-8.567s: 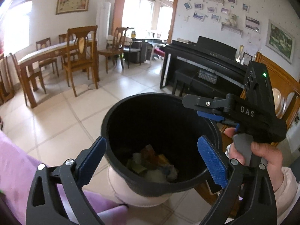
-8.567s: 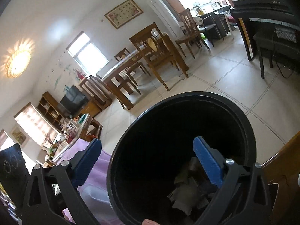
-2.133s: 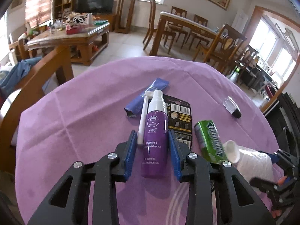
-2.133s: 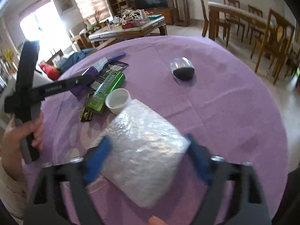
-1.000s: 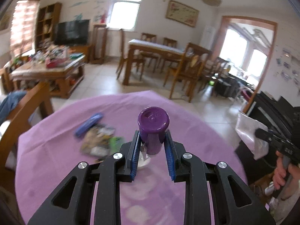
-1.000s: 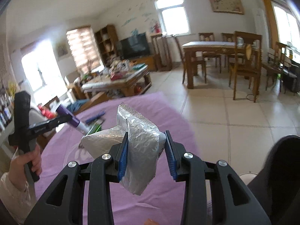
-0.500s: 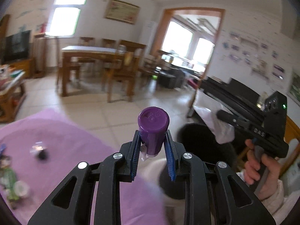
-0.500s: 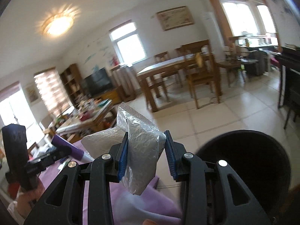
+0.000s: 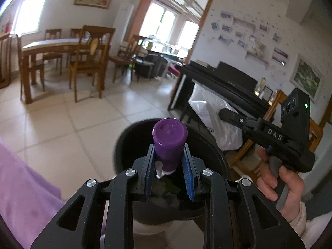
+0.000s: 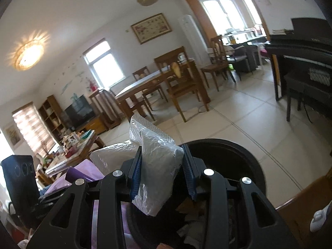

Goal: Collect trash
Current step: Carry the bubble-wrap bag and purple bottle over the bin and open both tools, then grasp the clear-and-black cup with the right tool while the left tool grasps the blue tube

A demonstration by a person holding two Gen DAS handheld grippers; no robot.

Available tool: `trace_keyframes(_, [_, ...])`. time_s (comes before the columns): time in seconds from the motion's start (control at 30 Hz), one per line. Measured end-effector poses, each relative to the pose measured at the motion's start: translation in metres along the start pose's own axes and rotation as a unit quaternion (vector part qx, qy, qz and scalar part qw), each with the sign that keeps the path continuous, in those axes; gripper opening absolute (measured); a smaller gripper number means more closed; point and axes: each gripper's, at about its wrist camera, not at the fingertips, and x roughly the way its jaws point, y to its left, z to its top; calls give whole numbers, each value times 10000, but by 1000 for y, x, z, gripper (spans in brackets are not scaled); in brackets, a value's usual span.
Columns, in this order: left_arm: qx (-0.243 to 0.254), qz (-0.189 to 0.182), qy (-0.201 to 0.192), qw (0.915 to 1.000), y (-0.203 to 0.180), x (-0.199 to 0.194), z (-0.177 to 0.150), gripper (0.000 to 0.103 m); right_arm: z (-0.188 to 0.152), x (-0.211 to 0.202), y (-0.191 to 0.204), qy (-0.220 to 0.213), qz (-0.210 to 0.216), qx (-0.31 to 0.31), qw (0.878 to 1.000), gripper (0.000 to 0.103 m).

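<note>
A purple spray bottle (image 9: 169, 143) stands base-forward between the blue pads of my left gripper (image 9: 168, 161), which is shut on it above the open black bin (image 9: 122, 145). In the same view the other hand-held gripper carries a crumpled silvery bubble-wrap bag (image 9: 209, 112) over the bin's far right rim. In the right wrist view my right gripper (image 10: 162, 168) is shut on that bubble-wrap bag (image 10: 157, 166), just over the near left part of the black bin (image 10: 238, 155). Paper scraps lie at the bin's bottom (image 10: 191, 222). The purple bottle (image 10: 76, 175) shows at the lower left.
The purple tablecloth edge (image 9: 22, 191) lies at the lower left. A wooden dining table with chairs (image 9: 62, 56) stands across the tiled floor. A black piano (image 9: 226, 83) and a wooden chair (image 9: 276, 108) are close behind the bin. A cluttered coffee table (image 10: 70, 149) sits far left.
Both grippers swung away from the purple table toward the black bin, each keeping its load. The bin has grown larger and now lies directly under both grippers.
</note>
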Motion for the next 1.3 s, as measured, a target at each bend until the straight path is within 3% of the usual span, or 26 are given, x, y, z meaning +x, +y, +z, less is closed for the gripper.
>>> trace_keyframes(0.17, [131, -27, 198, 9997, -17, 31, -9, 26, -7, 0, -27, 36, -89, 222, 9997, 36])
trace_keyframes(0.43, [216, -40, 405, 9989, -27, 48, -17, 26, -14, 3, -43, 126, -131, 449, 9988, 36])
trace_keyframes(0.53, [358, -52, 519, 9980, -30, 50, -17, 26, -13, 4, -48, 180, -114, 529, 9984, 44])
trace_keyframes(0.57, [407, -6, 505, 9979, -33, 48, -17, 28, -14, 2, -45, 194, -80, 583, 9981, 57])
trace_keyframes(0.6, [478, 65, 477, 9977, -36, 47, -17, 43, -14, 2, -48, 193, -42, 644, 9977, 74])
trace_keyframes(0.63, [518, 132, 437, 9976, -36, 43, -16, 71, -14, 0, -49, 153, -31, 703, 9974, 82])
trace_keyframes(0.7, [624, 389, 159, 9972, -37, 30, -13, 97, -12, -4, -51, 68, -51, 703, 9975, 86])
trace_keyframes(0.77, [742, 556, -50, 9957, -36, 16, -13, 97, -11, -5, -50, 59, -59, 668, 9977, 88])
trace_keyframes(1.1, [565, 813, -226, 9948, -9, -34, -11, 97, -14, 0, -24, 200, -131, 412, 9989, 92])
trace_keyframes(1.3, [364, 990, -385, 9937, 28, -80, -21, 97, -18, 9, 13, 380, -99, 114, 9992, 92])
